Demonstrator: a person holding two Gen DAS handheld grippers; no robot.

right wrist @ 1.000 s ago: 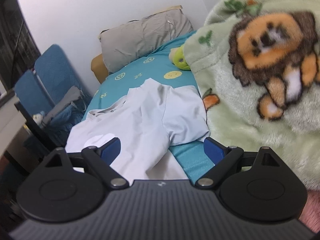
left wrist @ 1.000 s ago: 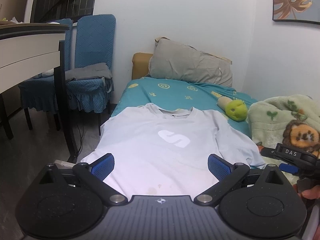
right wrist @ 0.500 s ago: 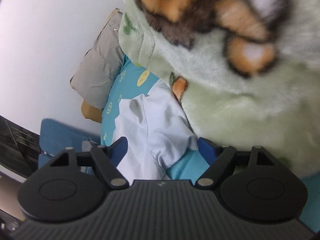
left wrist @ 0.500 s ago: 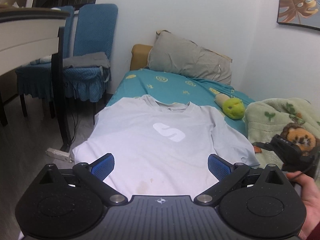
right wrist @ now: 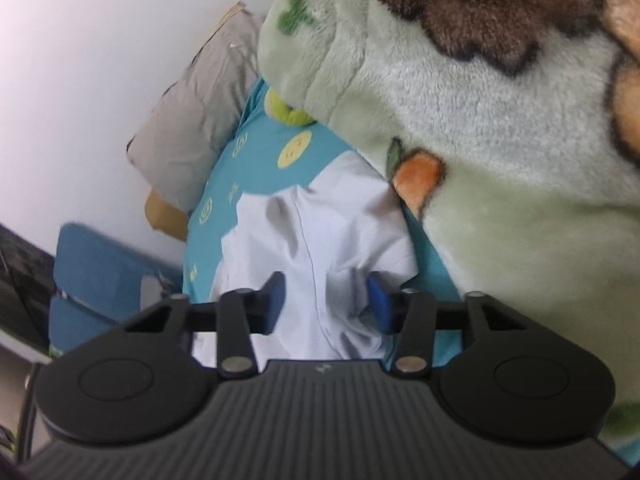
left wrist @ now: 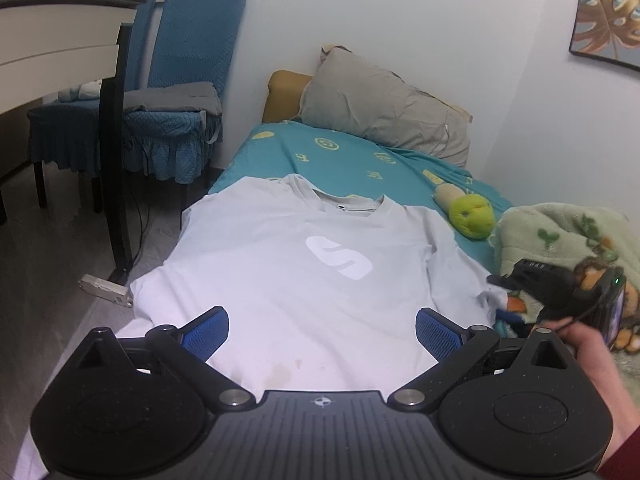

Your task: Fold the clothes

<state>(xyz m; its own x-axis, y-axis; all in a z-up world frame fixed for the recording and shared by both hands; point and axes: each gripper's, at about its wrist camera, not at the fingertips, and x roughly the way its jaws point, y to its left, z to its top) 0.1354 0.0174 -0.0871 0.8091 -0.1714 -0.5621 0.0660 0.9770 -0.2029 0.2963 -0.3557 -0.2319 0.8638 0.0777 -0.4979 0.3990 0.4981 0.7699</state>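
While my left claw [left wrist: 322, 330] hovers released over the hem, the shirt [left wrist: 304, 280] lies flat, front up, on the bed [left wrist: 360, 160], a white "S" logo [left wrist: 339, 257] on its chest. My right claw [right wrist: 326, 300] has its fingers partly closed around the sleeve [right wrist: 332, 248], bunched just beside the blanket [right wrist: 500, 200]; whether they pinch it, I cannot tell.

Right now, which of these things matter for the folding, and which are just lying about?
For the job: white T-shirt; left gripper; right gripper, around the shirt's sleeve.
Lying about: grey pillow; green plush toy; lion blanket; blue chairs.
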